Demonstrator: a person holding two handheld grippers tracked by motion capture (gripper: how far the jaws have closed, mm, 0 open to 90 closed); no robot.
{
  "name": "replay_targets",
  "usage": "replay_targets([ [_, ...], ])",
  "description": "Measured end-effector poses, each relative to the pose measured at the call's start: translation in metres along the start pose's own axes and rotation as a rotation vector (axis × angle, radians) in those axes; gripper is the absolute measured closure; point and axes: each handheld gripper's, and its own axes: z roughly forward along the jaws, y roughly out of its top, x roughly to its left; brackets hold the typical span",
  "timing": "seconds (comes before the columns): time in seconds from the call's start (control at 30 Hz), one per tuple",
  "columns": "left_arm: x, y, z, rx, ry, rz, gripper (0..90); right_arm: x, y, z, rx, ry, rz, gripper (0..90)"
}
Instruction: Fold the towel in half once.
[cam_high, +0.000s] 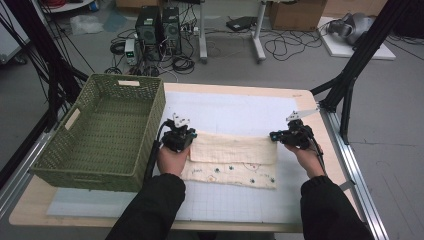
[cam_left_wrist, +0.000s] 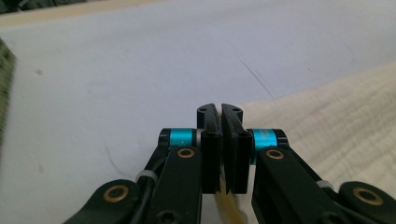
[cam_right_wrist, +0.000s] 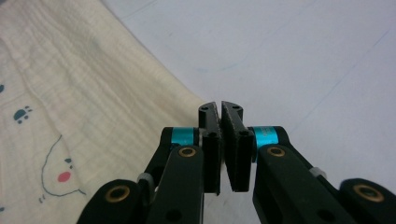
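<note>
Left black two-jaw gripper (cam_high: 192, 136) held low in the left hand (cam_high: 172, 159), jaws pressed shut on a pinch of cream fabric (cam_left_wrist: 224, 205). Right black two-jaw gripper (cam_high: 274, 136) in the right hand (cam_high: 306, 156), jaws likewise clamped together, pointing inward toward the left one. Both forearms in black sleeves (cam_high: 150, 210), coming in from the bottom edge, well apart.

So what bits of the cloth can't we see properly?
- High view: the cloth's folded-under layer, hidden by its top flap; its printed pictures are too small to read.
- Left gripper view: the pinched corner, hidden between the left tool's jaws.
- Right gripper view: the corner behind the right tool.
</note>
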Motion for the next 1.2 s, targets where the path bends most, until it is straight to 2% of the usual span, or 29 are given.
replay_targets([
  [0.03,0.002,0.001,0.003,0.004,0.005,-0.008,85.0,-0.002,0.003,0.002,-0.004,-0.001,0.003,85.6],
  [0.1,0.005,0.001,0.004,0.019,0.029,-0.020,74.0,-0.003,0.003,0.010,-0.007,-0.008,0.017,71.0],
  [0.13,0.005,0.001,0.003,0.027,0.030,-0.013,71.1,-0.002,0.002,0.012,0.001,-0.018,0.022,65.3],
  [0.23,0.006,-0.001,-0.007,0.018,0.027,-0.010,61.9,0.004,-0.002,0.008,0.001,-0.020,0.008,62.9],
  [0.27,0.005,-0.002,-0.011,0.010,0.013,-0.017,62.0,0.007,-0.005,0.003,-0.012,-0.024,0.003,62.6],
  [0.33,0.003,-0.005,-0.019,0.010,-0.027,0.009,61.7,0.011,-0.013,-0.007,-0.038,0.005,0.010,63.2],
  [0.4,-0.002,-0.011,-0.025,0.003,-0.057,0.031,65.8,0.017,-0.020,-0.011,-0.008,0.050,0.002,63.4],
  [0.47,-0.006,-0.017,-0.028,0.025,-0.091,0.042,67.1,0.027,-0.028,-0.013,-0.030,0.031,-0.045,64.2],
  [0.53,-0.010,-0.023,-0.029,0.041,-0.119,0.064,67.9,0.033,-0.034,-0.010,-0.010,0.049,-0.047,63.6],
  [0.63,-0.013,-0.031,-0.028,0.083,-0.152,0.075,65.7,0.037,-0.039,-0.003,0.014,0.061,-0.054,63.1],
  [0.7,-0.014,-0.034,-0.026,0.123,-0.145,0.111,66.8,0.038,-0.039,0.004,0.039,0.065,-0.064,64.8],
  [0.77,-0.015,-0.037,-0.022,0.157,-0.164,0.116,75.0,0.039,-0.039,0.010,0.067,0.064,-0.078,70.8],
  [0.8,-0.015,-0.038,-0.020,0.170,-0.167,0.128,80.4,0.040,-0.039,0.011,0.064,0.064,-0.074,76.5],
  [0.87,-0.016,-0.039,-0.018,0.163,-0.169,0.130,88.2,0.039,-0.039,0.012,0.065,0.089,-0.073,87.4],
  [0.97,-0.015,-0.038,-0.020,0.158,-0.160,0.119,89.6,0.040,-0.037,0.011,0.070,0.090,-0.089,88.7],
  [1.13,-0.010,-0.030,-0.034,0.074,-0.133,0.078,89.8,0.044,-0.034,-0.003,0.028,0.086,-0.094,88.7],
  [1.2,-0.011,-0.028,-0.041,0.050,-0.126,0.072,89.8,0.047,-0.032,-0.010,0.008,0.102,-0.098,88.7],
])
